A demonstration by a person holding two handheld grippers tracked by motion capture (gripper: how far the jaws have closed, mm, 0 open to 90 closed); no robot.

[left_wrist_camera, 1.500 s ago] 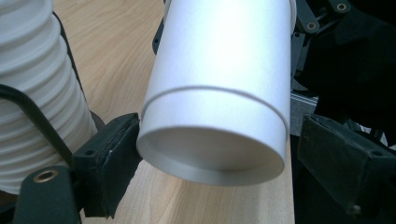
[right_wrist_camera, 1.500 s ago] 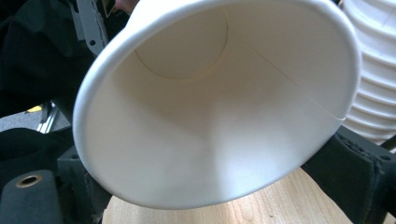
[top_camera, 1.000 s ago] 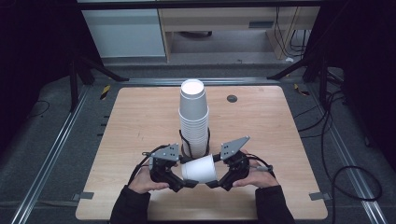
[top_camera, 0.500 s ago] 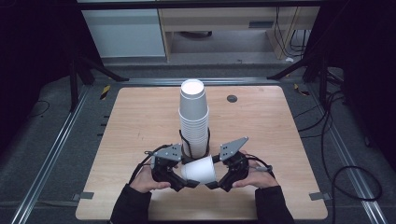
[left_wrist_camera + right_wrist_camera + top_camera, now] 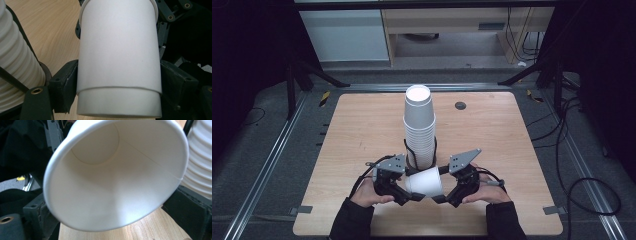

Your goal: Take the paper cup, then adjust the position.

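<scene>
**Risk: thin cup crushed or dropped**

A white paper cup [image 5: 424, 182] is held sideways at the near table edge, left gripper [image 5: 404, 192] clamped on its base end, right gripper [image 5: 446, 194] at the rim (grip unclear). Overpressure would buckle it; the cup stack [image 5: 419, 127] just beyond could be knocked.

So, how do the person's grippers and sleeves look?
Both grippers, left and right, are black, with bolted linkage arms and brass-coloured pivots. Each carries a grey three-cornered plate on top and trails a thin black cable. The sleeves are dark, probably black.
</scene>
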